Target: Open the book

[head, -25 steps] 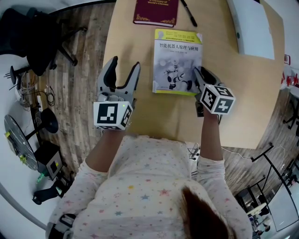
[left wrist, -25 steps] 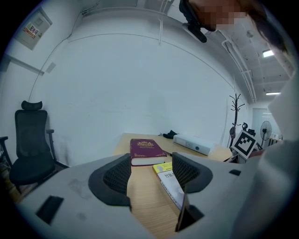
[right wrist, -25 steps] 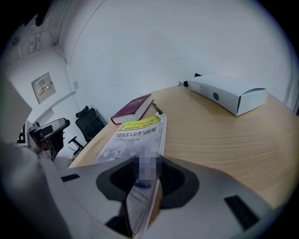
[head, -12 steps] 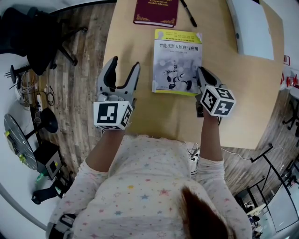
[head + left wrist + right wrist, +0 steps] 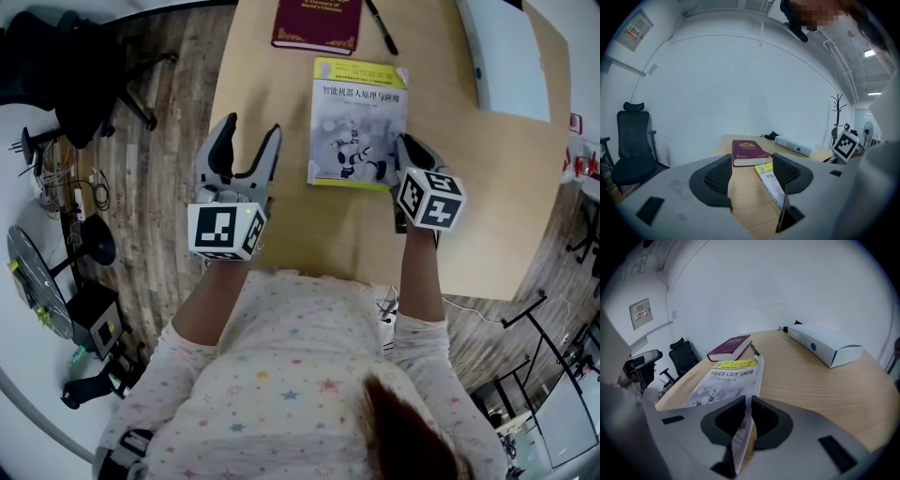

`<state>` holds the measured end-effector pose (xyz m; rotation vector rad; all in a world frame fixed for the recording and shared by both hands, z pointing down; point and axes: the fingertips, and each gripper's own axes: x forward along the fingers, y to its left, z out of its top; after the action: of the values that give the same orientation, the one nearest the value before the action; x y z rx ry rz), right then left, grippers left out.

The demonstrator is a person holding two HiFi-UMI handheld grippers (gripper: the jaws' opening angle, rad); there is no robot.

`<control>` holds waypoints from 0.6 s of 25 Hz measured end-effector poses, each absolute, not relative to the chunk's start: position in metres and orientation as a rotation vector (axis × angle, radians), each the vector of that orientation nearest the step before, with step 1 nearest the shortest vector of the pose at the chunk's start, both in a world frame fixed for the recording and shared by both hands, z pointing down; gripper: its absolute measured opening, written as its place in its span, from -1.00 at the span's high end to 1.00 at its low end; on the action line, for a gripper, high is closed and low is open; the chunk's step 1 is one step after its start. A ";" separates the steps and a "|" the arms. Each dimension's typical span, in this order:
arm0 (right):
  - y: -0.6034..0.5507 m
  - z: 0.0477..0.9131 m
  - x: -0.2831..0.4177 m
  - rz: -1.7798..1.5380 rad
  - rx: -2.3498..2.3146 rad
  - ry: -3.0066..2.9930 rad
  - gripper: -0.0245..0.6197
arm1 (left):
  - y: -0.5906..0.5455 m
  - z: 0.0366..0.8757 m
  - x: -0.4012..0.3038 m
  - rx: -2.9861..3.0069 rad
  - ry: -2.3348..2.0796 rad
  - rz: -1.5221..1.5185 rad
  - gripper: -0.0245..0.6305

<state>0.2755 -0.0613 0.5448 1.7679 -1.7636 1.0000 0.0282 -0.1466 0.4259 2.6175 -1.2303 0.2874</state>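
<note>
Book (image 5: 358,122) near corner clamped between right tongs (image 5: 746,404), slightly farther in than before; left tongs (image 5: 251,127) apart, empty.

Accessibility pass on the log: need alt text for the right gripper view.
The right claw pinches the near edge of a yellow-and-grey paperback book lying on a wooden table. Beyond lie a maroon book and a long white box.

Looks along the left gripper (image 5: 752,171), jaws spread over bare wooden table (image 5: 745,206). Shows a yellow-topped book (image 5: 769,178) beside the right jaw, maroon book (image 5: 747,151) beyond, office chair (image 5: 633,150) far left.
</note>
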 end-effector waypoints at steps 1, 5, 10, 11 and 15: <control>-0.062 0.543 0.275 0.989 1.769 -1.767 0.80 | -0.146 0.426 0.028 2.617 -1.231 0.287 0.10; -0.062 0.532 0.272 1.030 1.808 -1.827 0.84 | -0.145 0.425 0.026 2.617 -1.233 0.282 0.10; -0.063 0.518 0.267 1.142 1.819 -1.944 0.88 | -0.144 0.421 0.024 2.619 -1.239 0.268 0.10; -0.064 0.514 0.264 1.167 1.814 -1.982 0.88 | -0.144 0.420 0.023 2.621 -1.241 0.267 0.10; -0.068 0.495 0.249 1.240 1.766 -2.127 0.88 | -0.145 0.415 0.019 2.622 -1.258 0.258 0.10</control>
<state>0.2494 -0.0676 0.4945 1.7657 -2.1268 1.2398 0.0190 -0.1447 0.4153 2.6215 -1.2578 0.2582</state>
